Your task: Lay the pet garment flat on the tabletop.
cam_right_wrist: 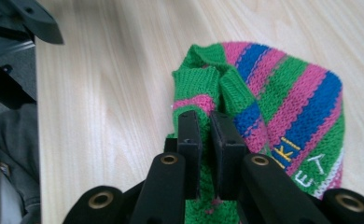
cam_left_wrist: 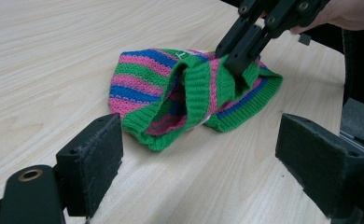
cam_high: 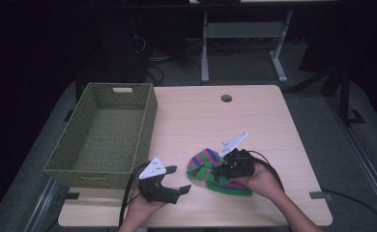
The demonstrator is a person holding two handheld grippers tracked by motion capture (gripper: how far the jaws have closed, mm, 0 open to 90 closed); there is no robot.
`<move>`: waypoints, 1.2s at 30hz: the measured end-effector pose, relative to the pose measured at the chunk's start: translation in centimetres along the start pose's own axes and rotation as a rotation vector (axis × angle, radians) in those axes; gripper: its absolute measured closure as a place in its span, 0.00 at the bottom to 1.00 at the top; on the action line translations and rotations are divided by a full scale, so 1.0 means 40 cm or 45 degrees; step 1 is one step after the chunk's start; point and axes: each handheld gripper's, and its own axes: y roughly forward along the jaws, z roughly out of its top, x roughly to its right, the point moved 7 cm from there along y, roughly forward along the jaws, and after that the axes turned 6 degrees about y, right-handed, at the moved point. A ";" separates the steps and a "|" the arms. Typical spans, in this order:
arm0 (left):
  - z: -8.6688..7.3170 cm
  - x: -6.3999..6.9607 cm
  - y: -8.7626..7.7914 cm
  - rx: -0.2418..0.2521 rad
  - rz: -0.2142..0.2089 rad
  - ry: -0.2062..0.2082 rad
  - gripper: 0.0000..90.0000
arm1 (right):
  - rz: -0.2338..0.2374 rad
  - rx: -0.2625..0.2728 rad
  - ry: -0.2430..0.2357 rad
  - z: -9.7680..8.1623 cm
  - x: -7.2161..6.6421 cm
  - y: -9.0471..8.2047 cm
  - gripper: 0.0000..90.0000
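A knitted hat (cam_high: 210,170) (cam_left_wrist: 171,93) (cam_right_wrist: 283,102) with green, pink and blue stripes lies near the front of the wooden table (cam_high: 210,121). My right gripper (cam_high: 224,166) (cam_left_wrist: 238,63) (cam_right_wrist: 207,121) is shut on the hat's green ribbed cuff, and a fold of the knit is pinched between its pads. My left gripper (cam_high: 174,180) (cam_left_wrist: 199,163) sits just left of the hat by the table's front edge, open, with bare tabletop between its pads (cam_left_wrist: 96,163).
A green woven basket (cam_high: 107,133) stands on the table's left side, nothing inside it. A round cable hole (cam_high: 226,98) sits near the far edge. Beyond the table are a desk frame's white legs (cam_high: 205,48) and cables on the floor.
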 end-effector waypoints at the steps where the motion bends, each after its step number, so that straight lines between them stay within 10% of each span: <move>1: 0.000 0.000 0.000 0.000 0.000 -0.003 0.16 | -0.008 0.009 -0.009 0.003 0.002 -0.006 0.92; 36: 0.009 -0.002 0.029 -0.010 0.001 0.015 0.17 | -0.016 0.201 0.006 0.044 -0.001 -0.180 0.92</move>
